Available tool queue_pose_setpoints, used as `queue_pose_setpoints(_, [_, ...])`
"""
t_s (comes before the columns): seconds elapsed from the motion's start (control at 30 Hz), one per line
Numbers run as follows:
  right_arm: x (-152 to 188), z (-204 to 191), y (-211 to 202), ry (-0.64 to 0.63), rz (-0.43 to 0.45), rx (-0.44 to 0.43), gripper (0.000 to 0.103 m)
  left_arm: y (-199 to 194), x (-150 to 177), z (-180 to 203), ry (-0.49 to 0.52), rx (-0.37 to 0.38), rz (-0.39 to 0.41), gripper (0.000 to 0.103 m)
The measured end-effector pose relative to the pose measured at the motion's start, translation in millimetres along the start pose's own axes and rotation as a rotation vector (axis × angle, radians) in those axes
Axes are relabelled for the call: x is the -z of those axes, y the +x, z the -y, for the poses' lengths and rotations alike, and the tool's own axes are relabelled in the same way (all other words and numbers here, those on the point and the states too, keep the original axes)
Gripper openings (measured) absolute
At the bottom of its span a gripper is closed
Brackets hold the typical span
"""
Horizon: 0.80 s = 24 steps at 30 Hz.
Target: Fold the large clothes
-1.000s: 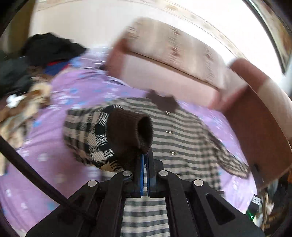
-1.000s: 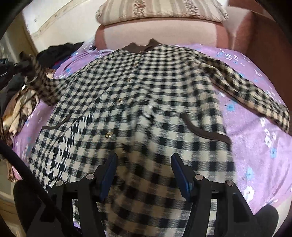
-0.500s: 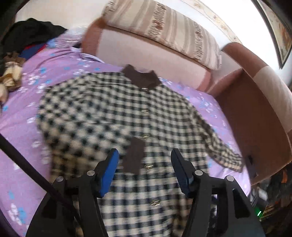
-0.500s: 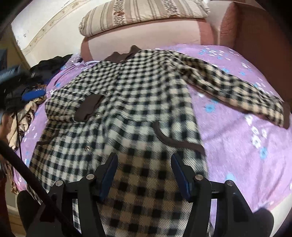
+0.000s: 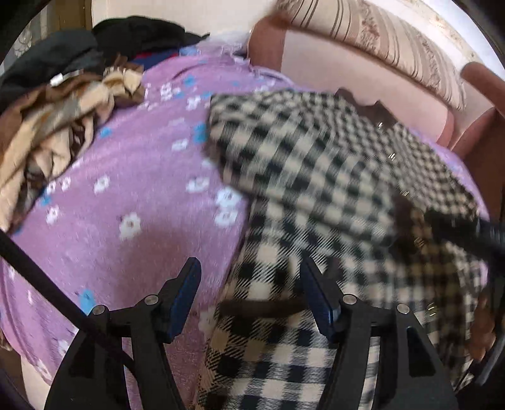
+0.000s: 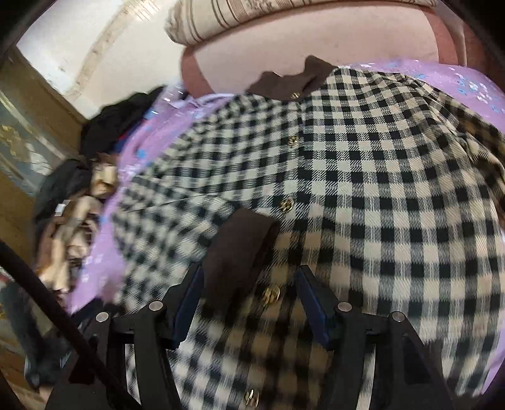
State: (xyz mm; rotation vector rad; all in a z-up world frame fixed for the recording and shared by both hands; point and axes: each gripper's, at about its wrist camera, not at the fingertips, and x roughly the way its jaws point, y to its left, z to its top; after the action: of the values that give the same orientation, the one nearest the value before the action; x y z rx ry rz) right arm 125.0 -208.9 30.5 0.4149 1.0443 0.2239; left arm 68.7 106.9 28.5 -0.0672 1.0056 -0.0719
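Observation:
A cream-and-black checked jacket (image 6: pixel 363 176) with a brown collar (image 6: pixel 293 79) and gold buttons lies front-up on a purple flowered bed cover (image 5: pixel 126 195). Its left sleeve is folded across the front, with the brown cuff (image 6: pixel 240 246) lying near the button line. My right gripper (image 6: pixel 249 302) is open and empty, just above the cuff. My left gripper (image 5: pixel 249 299) is open and empty, over the jacket's left edge (image 5: pixel 246 239) low on the body. The folded sleeve (image 5: pixel 300 151) shows above it.
A pile of beige, brown and black clothes (image 5: pixel 53 104) lies at the bed's left side. A pink sofa back (image 5: pixel 356 60) with a striped cushion (image 6: pixel 284 15) stands behind the collar. The other gripper's dark body (image 5: pixel 467 233) shows at the right of the left wrist view.
My left gripper let go of the brown cuff, leaving the sleeve folded across the front, then moved left and down to the jacket's side edge. My right gripper moved left toward the cuff.

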Motion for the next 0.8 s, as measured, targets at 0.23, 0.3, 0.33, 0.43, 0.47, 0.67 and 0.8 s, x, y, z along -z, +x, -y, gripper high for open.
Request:
queue_pose_setpoints(0.23, [-9.5,-18.6,33.2,-0.063,-0.028,0.077,0.059,14.9,17.4,1.9,0.040,-0.049,0.054,0.065])
queue_pose_setpoints(0.3, [-13.3,-23.5,37.5,-0.079,-0.038,0.082,0.034,15.2,20.3,3.4,0.042,-0.056,0.067,0.066])
queue_pose_setpoints(0.33, [-16.5,-25.8,39.4,-0.087,-0.042,0.090,0.020,14.5,21.4,3.6,0.041,-0.056,0.075,0.066])
queue_pose_setpoints(0.43, [-27.1,-21.7,33.9,-0.077,-0.037,0.074,0.009,11.0,20.1,4.9,0.037,-0.050,0.064,0.066])
queue_pose_setpoints(0.47, [-30.9,-18.4,28.6,-0.068,-0.029,0.065,0.008,8.2,18.3,4.0,0.028,-0.041,0.056,0.066])
queue_pose_setpoints(0.67, [-49.0,-0.4,-10.1,-0.040,0.047,0.092,0.002,-17.9,-6.3,5.9,-0.013,0.026,0.118,0.066])
queue_pose_setpoints(0.8, [-62.8,5.9,-28.0,-0.039,0.079,0.092,0.002,-11.8,-29.5,18.1,0.030,0.013,0.144,0.066])
